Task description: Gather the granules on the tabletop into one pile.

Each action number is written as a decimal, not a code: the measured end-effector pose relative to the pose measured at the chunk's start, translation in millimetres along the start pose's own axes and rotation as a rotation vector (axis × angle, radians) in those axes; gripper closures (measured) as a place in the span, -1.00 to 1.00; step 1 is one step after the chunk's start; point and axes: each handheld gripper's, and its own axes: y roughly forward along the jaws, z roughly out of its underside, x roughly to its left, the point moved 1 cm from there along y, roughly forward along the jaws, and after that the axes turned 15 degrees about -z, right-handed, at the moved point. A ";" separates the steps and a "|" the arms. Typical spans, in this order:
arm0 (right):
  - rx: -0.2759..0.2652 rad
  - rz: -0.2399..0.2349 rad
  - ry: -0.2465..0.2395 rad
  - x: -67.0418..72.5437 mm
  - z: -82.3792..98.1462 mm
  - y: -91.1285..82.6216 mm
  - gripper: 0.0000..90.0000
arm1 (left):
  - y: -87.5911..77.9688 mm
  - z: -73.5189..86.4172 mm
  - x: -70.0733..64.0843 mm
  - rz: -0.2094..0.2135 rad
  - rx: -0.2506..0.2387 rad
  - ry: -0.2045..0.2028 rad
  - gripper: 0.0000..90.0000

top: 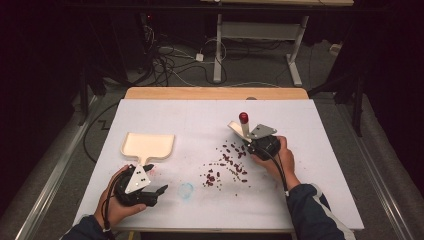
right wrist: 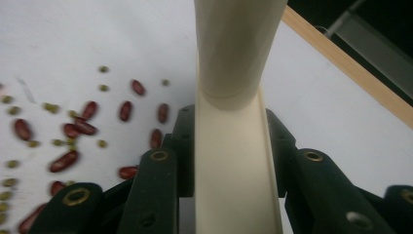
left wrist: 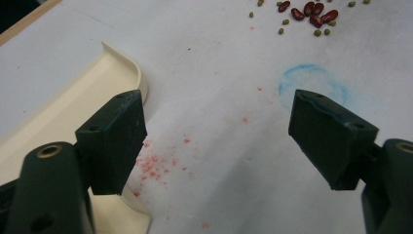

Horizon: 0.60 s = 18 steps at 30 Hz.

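Note:
A cream dustpan [top: 148, 144] lies at the left of the white table, its curved rim [left wrist: 127, 63] just beside my left jaw. My left gripper [top: 154, 178] [left wrist: 219, 131] stands open over the bare sheet right of the pan's handle, holding nothing. Red and green beans [top: 227, 162] [left wrist: 311, 13] [right wrist: 78, 127] are scattered across the middle of the table. My right gripper [top: 248, 138] [right wrist: 231, 126] is shut on a cream tool handle [right wrist: 236, 73]. The handle stands nearly upright with a red tip [top: 243, 118], just right of the beans.
A faint blue ring [top: 186, 190] [left wrist: 311, 83] and pink specks [left wrist: 156, 163] mark the sheet [top: 300, 130] near my left gripper. A wooden edge [top: 215, 93] runs along the far side. Cables and a desk frame [top: 218, 45] stand on the floor beyond.

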 end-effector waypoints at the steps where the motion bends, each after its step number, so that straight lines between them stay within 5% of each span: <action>1: -0.003 -0.010 -0.006 3.1 -0.4 0.6 0.49 | -0.3 -0.1 -0.1 0.000 -0.001 0.001 -0.54; 6: -0.014 -0.072 -0.045 18.8 -2.1 1.4 0.49 | -0.3 0.3 0.0 0.006 0.000 0.002 -0.54; 18: -0.015 -0.132 -0.108 41.4 -5.0 -3.7 0.49 | -0.3 -0.4 -1.5 0.014 0.001 0.008 -0.54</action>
